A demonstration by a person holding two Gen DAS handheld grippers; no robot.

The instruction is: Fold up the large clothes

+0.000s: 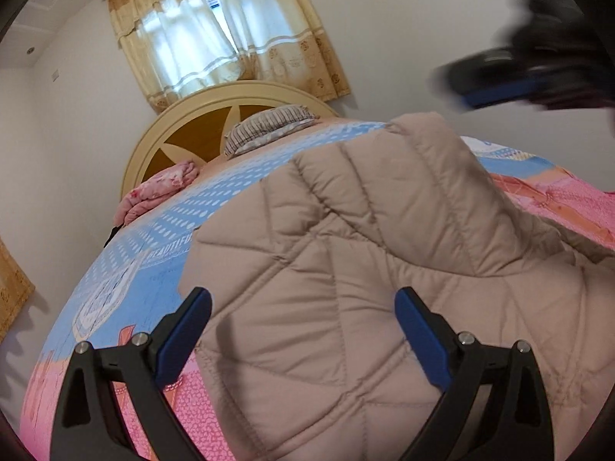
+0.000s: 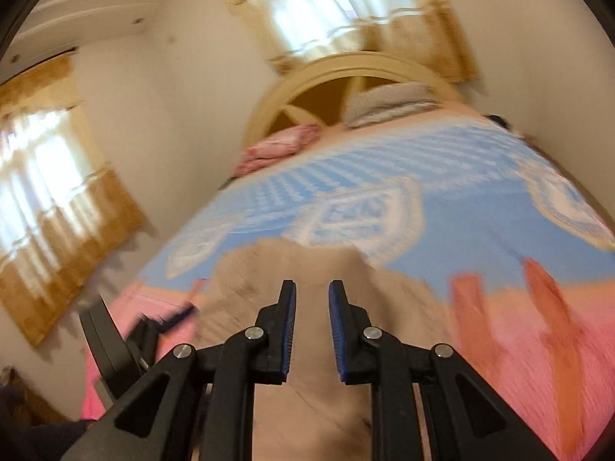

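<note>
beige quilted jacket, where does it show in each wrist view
Left wrist view: the beige quilted jacket fills the centre and lower right, lying on the bedspread beyond the wide-open left gripper.
Right wrist view: it sits blurred at bottom centre, seen past the right gripper, whose jaws stand slightly apart on nothing.
Shared landmark: the arched headboard.

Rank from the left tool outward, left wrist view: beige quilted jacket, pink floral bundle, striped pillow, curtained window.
1. Beige quilted jacket: right under the open left tool, spread on the bed.
2. Pink floral bundle: left, at the foot of the headboard.
3. Striped pillow: centre, against the headboard; close to the bundle, slightly farther.
4. Curtained window: behind the headboard, top.
</note>
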